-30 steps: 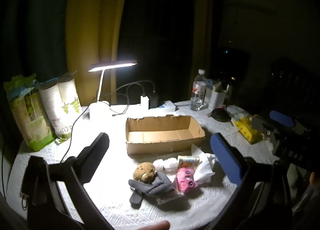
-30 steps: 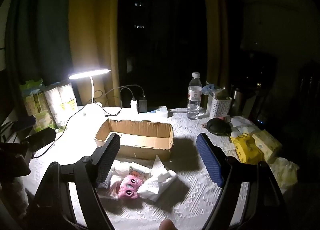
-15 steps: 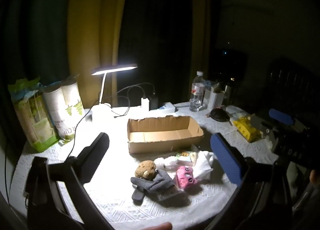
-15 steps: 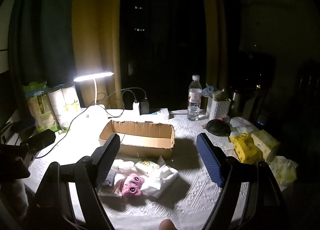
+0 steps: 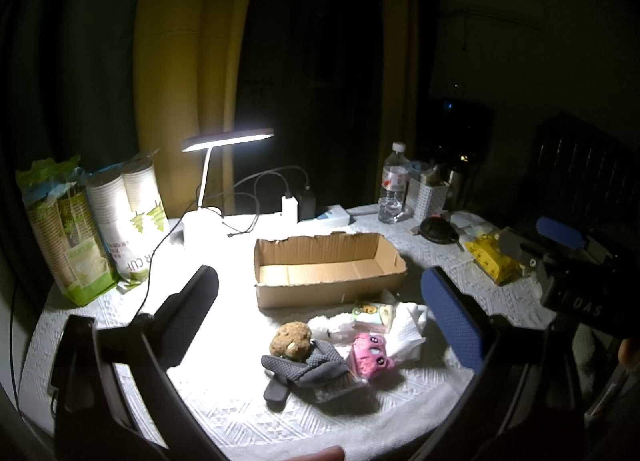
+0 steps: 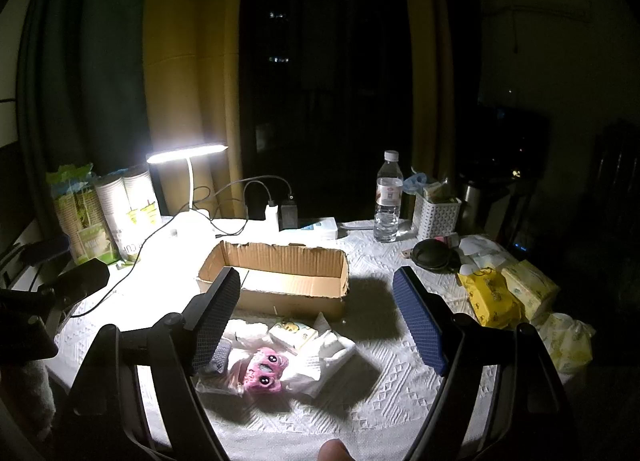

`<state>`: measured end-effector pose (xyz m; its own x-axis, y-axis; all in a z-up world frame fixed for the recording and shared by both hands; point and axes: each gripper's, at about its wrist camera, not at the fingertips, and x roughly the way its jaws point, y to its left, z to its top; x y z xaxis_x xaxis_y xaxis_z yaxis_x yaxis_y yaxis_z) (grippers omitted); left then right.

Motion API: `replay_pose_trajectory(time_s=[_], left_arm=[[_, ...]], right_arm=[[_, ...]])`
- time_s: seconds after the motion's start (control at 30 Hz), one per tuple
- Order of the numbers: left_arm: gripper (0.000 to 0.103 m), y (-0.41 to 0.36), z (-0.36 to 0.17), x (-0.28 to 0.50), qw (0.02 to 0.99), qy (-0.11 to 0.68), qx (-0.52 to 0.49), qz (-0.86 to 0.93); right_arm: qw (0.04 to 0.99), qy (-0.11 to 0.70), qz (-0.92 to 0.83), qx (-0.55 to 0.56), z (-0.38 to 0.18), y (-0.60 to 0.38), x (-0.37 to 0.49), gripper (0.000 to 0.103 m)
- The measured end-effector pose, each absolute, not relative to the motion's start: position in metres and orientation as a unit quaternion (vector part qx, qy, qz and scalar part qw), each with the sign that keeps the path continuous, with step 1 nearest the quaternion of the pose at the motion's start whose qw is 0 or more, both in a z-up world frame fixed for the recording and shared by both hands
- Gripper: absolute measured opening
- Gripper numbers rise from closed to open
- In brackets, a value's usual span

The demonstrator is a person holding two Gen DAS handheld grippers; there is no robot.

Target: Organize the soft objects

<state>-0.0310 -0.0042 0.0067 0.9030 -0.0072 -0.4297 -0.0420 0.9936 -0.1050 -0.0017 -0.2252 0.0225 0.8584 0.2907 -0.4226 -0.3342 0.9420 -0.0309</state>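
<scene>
An empty open cardboard box point(image 5: 328, 269) point(image 6: 276, 281) stands mid-table. In front of it lies a pile of soft things: a brown plush ball point(image 5: 290, 339), a grey knitted glove point(image 5: 306, 369), a pink plush toy point(image 5: 370, 353) point(image 6: 264, 371), white tissues point(image 5: 404, 325) point(image 6: 320, 353) and a small tissue pack point(image 5: 372, 315) point(image 6: 294, 333). My left gripper point(image 5: 320, 313) is open and empty, held above the pile. My right gripper point(image 6: 316, 321) is open and empty, above the pile's right side.
A lit desk lamp point(image 5: 224, 141) with cables stands behind the box. Paper cup sleeves point(image 5: 132, 221) stand far left. A water bottle point(image 6: 388, 201), white basket point(image 6: 436, 217), black pouch point(image 6: 434, 255) and yellow tissue packs point(image 6: 488, 297) sit at the right.
Both grippers have drawn back and up from the table, so the box and pile look smaller and lower. Nothing was grasped or moved.
</scene>
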Motion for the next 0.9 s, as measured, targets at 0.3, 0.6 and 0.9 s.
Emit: replay_pose_trajectory(time_s=[0.3,0.6,0.9], left_arm=[[0.102,-0.0009,0.0108,-0.0304,0.974,0.218,-0.057,0.006],[0.102,-0.0019,0.0106,-0.0313,0.975,0.217,-0.056,0.006],[0.102,-0.001,0.0118,-0.0319,0.975,0.216,-0.055,0.008]], right_arm=[[0.963,0.211,0.161,-0.052,0.0226,-0.2232,-0.0015,0.082],[0.963,0.211,0.161,-0.053,0.0223,-0.2233,-0.0027,0.082],[0.963,0.211,0.161,-0.052,0.0207,-0.2228,-0.0032,0.082]])
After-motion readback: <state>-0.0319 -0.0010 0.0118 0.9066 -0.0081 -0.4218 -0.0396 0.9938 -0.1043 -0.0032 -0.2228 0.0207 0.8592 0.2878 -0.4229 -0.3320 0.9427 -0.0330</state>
